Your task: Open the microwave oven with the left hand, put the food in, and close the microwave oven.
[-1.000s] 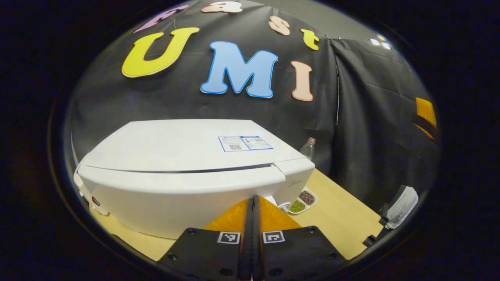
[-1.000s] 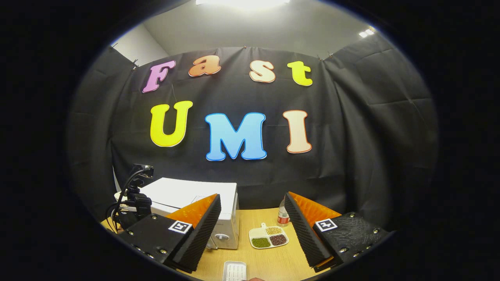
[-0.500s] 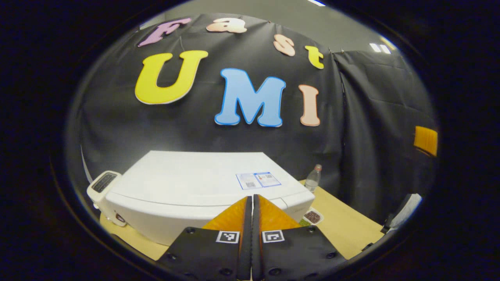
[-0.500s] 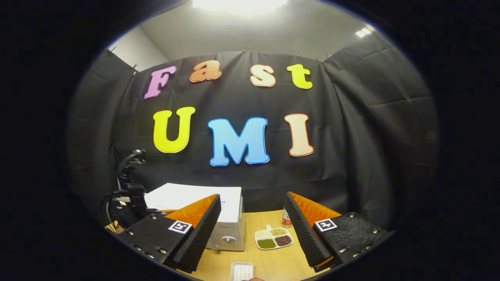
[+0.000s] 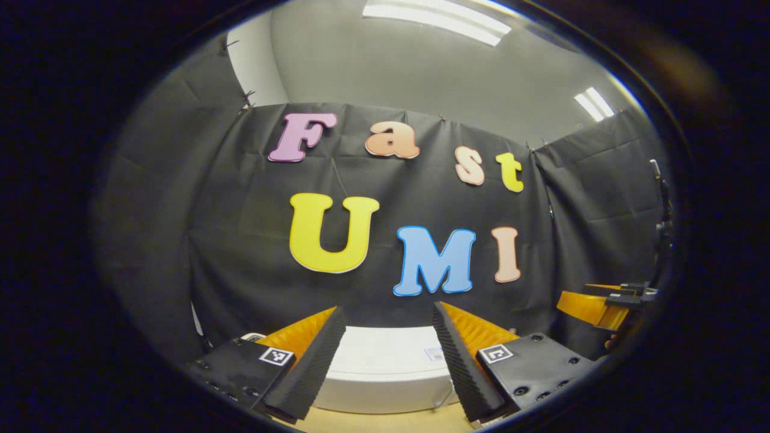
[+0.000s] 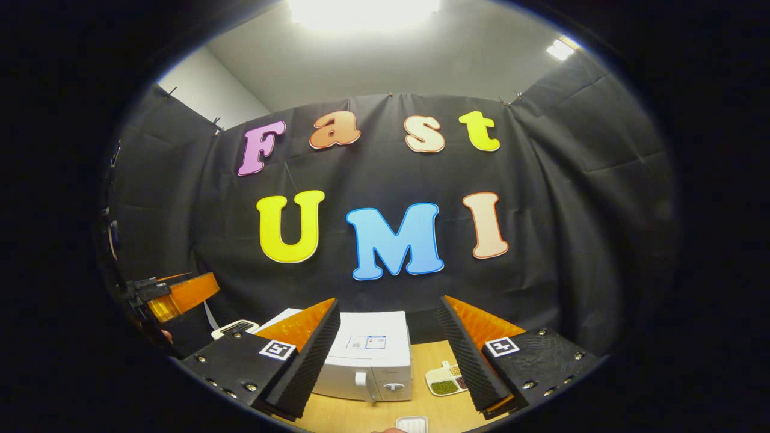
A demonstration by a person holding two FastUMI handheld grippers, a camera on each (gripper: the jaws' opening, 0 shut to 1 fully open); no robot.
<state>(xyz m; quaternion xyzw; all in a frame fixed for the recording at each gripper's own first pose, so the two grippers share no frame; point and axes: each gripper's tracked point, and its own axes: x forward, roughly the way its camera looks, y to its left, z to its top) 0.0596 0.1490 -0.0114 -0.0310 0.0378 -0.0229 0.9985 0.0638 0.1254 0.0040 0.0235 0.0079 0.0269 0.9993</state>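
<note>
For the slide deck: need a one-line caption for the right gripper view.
Open right gripper faces the closed white microwave on the wooden table, a divided dish of beans beside it.

Dim booth, glaring ceiling lights (image 6: 361,9) overhead, heavy fisheye curvature, soft dark edges

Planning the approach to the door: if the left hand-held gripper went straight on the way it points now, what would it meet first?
Probably the microwave oven. The open left hand-held gripper frames its white top between the fingers, though it may pass above the top to the booth's black cloth wall; depth is unclear.
</note>
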